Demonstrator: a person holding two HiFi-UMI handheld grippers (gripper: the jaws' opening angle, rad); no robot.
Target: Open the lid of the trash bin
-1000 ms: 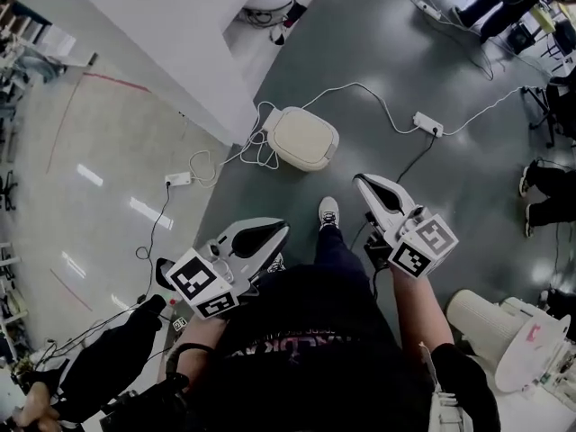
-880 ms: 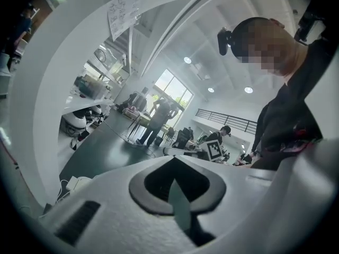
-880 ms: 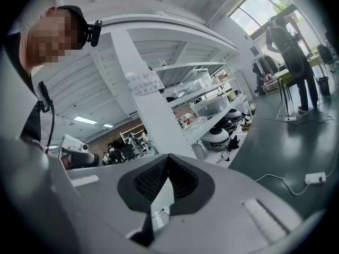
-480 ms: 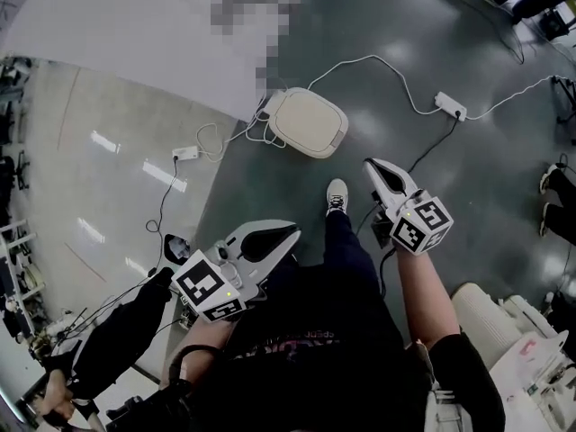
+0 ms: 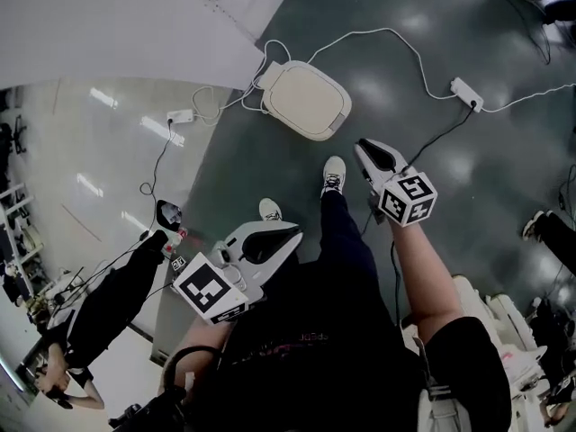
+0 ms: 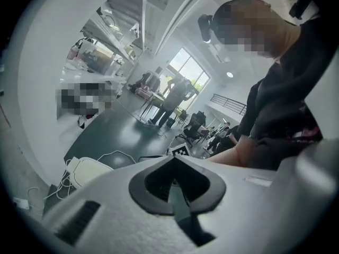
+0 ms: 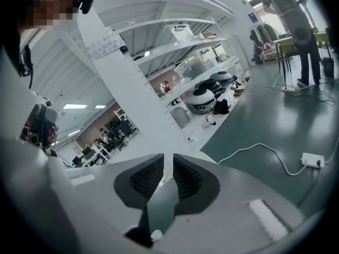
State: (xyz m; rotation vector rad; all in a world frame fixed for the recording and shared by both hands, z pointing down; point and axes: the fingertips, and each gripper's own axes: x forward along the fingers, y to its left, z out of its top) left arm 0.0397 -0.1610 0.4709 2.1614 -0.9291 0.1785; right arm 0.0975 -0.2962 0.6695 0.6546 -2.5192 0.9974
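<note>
Both claws hang empty above the floor, apart from the closed trash bin.

The dark green floor [image 5: 450,187] carries the cream trash bin [image 5: 317,133], its lid [image 5: 304,97] down, at the floor's far edge just beside white shelving [image 5: 117,25]. The left claw [image 5: 290,236] has its jaws together on nothing. The right claw [image 5: 363,148], nearer the bin yet not touching it, shows a narrow gap: its jaws have just been opening, with nothing between them. A power strip [image 5: 466,93] lies right of the bin.

Dark green floor [image 5: 504,169], shiny pale patch [image 5: 99,205] down one side, white cables [image 5: 378,31] and a power strip [image 5: 466,93] lying around, tall white shelves [image 7: 180,41], bright window [image 6: 189,70] far back.
</note>
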